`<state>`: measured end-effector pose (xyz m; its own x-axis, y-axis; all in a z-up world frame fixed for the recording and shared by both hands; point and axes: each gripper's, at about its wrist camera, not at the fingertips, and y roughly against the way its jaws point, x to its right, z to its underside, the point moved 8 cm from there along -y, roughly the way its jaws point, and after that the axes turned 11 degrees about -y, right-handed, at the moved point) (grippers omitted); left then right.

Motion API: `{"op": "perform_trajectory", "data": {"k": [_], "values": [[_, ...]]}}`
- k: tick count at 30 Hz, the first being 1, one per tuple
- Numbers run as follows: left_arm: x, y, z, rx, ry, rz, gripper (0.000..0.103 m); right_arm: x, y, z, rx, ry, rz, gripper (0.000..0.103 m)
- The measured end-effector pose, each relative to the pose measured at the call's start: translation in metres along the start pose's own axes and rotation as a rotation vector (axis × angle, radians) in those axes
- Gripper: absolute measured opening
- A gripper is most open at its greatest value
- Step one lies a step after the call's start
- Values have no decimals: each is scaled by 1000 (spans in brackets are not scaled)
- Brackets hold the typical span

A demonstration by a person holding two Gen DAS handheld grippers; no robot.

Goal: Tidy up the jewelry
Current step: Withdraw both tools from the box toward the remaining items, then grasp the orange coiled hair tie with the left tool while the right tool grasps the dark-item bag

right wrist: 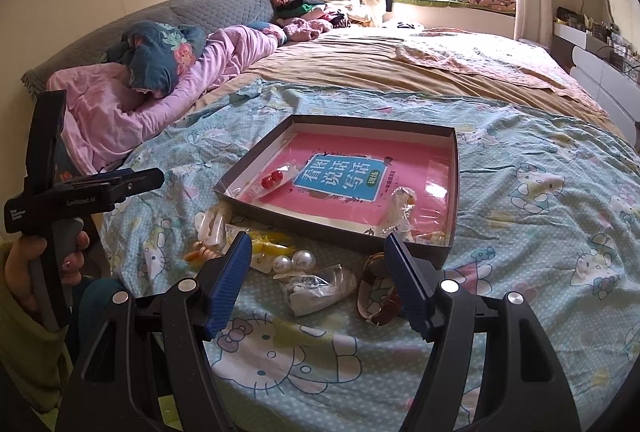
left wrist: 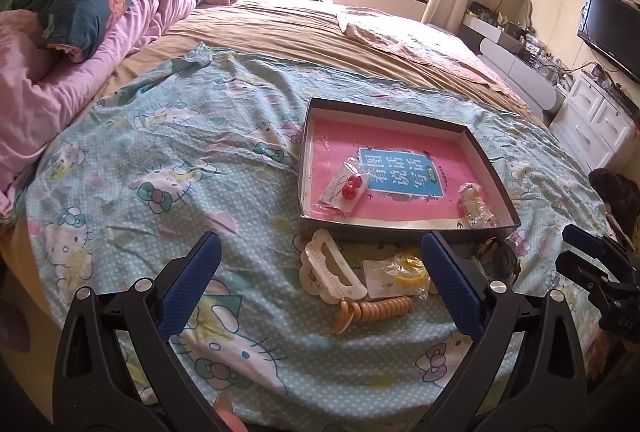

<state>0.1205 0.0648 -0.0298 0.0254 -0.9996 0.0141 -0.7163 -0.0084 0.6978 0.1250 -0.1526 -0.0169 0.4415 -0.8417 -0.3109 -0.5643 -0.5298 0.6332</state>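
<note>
On the bed, your left gripper (left wrist: 320,268) and right gripper (right wrist: 318,272) both hang spread and empty over loose jewelry: a white hair clip (left wrist: 330,268), two pearls (right wrist: 292,262), beside the box (right wrist: 450,248) holding red beads (right wrist: 272,179).

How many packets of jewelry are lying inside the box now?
2. One clear packet with red beads lies near the left wall of the box. The other clear packet with pale pieces lies in its near right corner. No others show inside.
</note>
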Motion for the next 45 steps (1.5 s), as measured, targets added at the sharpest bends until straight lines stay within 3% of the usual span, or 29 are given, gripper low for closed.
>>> {"op": "perform_trajectory", "data": {"k": [22,33,36,41,45], "values": [[10,-24,46,-120,-40,7,93,-11,-26,41,-116,7,-13,67],[21,-51,67,-195,-37,76,92,-8,-41,55,-164,-2,-6,67],[25,-55,70,-205,-29,105,83,-7,-44,56,-168,-5,-5,67],[28,-62,73,-217,-10,145,55,-4,-49,59,-179,-12,-5,67],[29,-66,73,-221,10,169,42,-2,-53,60,-191,-21,-7,67]]}}
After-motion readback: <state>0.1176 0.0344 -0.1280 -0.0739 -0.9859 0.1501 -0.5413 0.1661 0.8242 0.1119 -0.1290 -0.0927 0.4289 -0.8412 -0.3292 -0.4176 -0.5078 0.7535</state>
